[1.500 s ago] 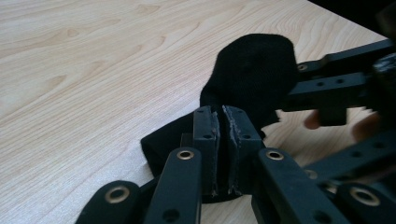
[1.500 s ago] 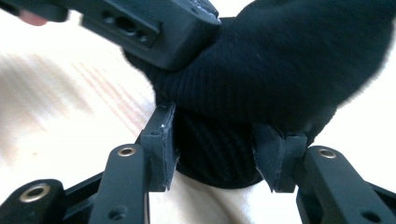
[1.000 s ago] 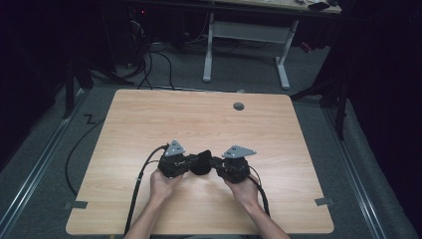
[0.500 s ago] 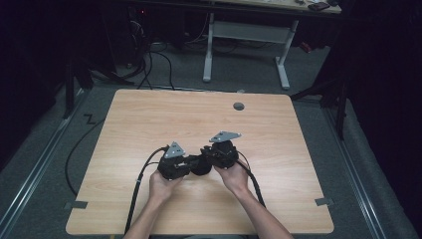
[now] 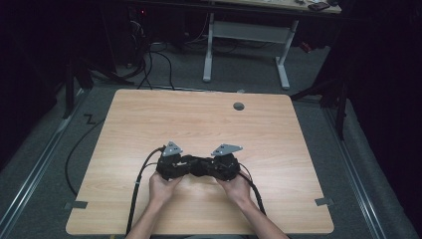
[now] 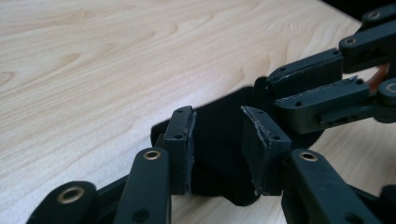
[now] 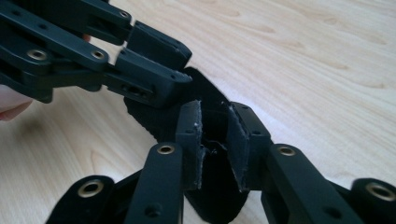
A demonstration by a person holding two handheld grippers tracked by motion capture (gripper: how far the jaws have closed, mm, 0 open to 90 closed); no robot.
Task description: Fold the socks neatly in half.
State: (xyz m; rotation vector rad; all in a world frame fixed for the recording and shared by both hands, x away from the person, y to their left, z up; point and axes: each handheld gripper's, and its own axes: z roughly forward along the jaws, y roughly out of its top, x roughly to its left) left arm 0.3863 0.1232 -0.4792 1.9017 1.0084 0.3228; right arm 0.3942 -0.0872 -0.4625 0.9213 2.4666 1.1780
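Facing each other tip to tip, the left claw point(image 6: 217, 116) and the right claw point(image 7: 214, 112) meet over one small piece of black cloth point(image 6: 210, 186). The left claw's jaws have just been opening; they stand well apart, with the cloth between them and neither pad pressing on it. The right claw's jaws have also just been opening. Their gap is narrower and a wrinkle of the cloth sits in it, but the pads look clear of the fabric, so I judge that neither claw has a grip.

The cloth lies flat on the pale wood surface point(image 5: 199, 124), in its near half, just ahead of the person's two hands.

It looks light, limp and thin, probably felt-like, with a slightly rough cut edge. It should fold and drape rather than hold a shape, and there is nothing about it to break. Because it hugs the surface, a pinch would likely work best at an edge or at a raised wrinkle, taken close to the wood. Two grips at opposite edges would keep it spread.
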